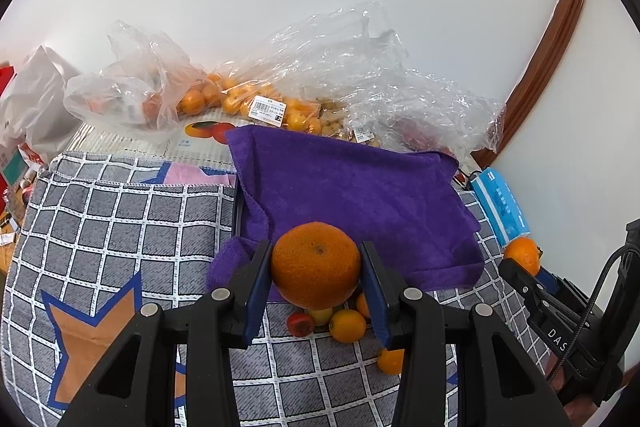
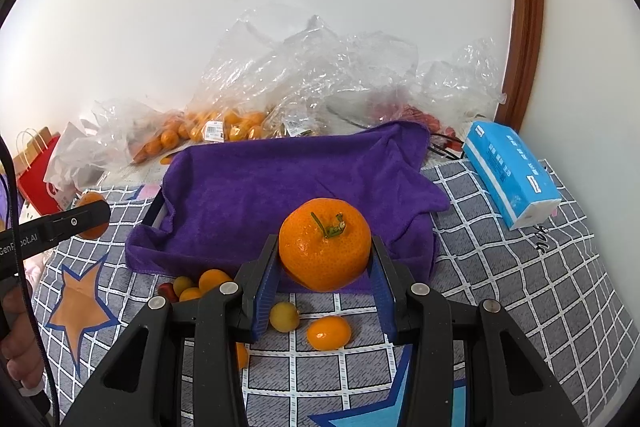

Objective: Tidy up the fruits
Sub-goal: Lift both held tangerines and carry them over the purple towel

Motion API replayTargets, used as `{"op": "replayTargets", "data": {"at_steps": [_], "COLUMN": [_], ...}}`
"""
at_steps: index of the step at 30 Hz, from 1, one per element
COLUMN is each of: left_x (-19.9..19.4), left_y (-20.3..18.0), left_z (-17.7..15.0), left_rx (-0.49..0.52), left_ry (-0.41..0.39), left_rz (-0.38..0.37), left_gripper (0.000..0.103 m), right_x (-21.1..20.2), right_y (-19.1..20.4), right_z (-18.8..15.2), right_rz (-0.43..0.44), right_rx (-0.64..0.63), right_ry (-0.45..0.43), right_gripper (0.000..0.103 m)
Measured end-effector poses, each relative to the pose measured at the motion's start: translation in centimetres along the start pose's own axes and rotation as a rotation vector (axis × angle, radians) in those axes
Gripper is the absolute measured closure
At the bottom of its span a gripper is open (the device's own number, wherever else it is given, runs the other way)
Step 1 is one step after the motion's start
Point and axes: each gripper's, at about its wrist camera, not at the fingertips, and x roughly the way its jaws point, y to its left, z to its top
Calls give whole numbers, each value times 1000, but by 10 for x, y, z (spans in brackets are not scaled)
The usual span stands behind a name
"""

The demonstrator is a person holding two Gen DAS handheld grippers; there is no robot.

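Gripping one fruit each, both claws hang above the checked grey cloth (image 1: 120, 227) that covers the surface. Left claw (image 1: 317, 267) is clamped on a mandarin (image 1: 316, 265), blue pads pressed on both sides, blossom end facing camera. Right claw (image 2: 325, 255) is clamped on a second mandarin (image 2: 325, 249), green stem (image 2: 330, 225) up and toward the camera. Both fruits are held in the air in front of the purple towel (image 2: 280, 187), which drapes over a dark-edged tray; only the tray's left rim (image 1: 238, 203) shows. Small loose fruits lie on the cloth below the claws: a kumquat (image 2: 329, 333), a yellow round one (image 2: 284, 315), a cluster of orange and yellow ones (image 2: 200, 285) and a red one (image 1: 300, 323). In the right wrist view the left claw with its mandarin shows at the left edge, a hand (image 2: 18, 339) below it. Clear plastic bags (image 1: 280, 75) of small orange fruits sit at the back by the white wall. Blue tissue pack (image 2: 510, 173) lies to the right of the towel. A red paper bag (image 2: 34, 167) stands far left.
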Motion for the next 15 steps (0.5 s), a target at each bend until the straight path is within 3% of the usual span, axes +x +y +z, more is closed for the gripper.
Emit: {"op": "replayTargets", "data": {"at_steps": [15], "left_x": [-1], "left_y": [1], "left_z": [1], "left_rx": [-3], "left_ry": [-1], "left_rz": [2], "left_gripper": [63], "right_x": [2], "right_y": [0], "right_z": [0], "right_rz": [3], "right_rx": [-2], "right_ry": [1], "right_gripper": [60]}}
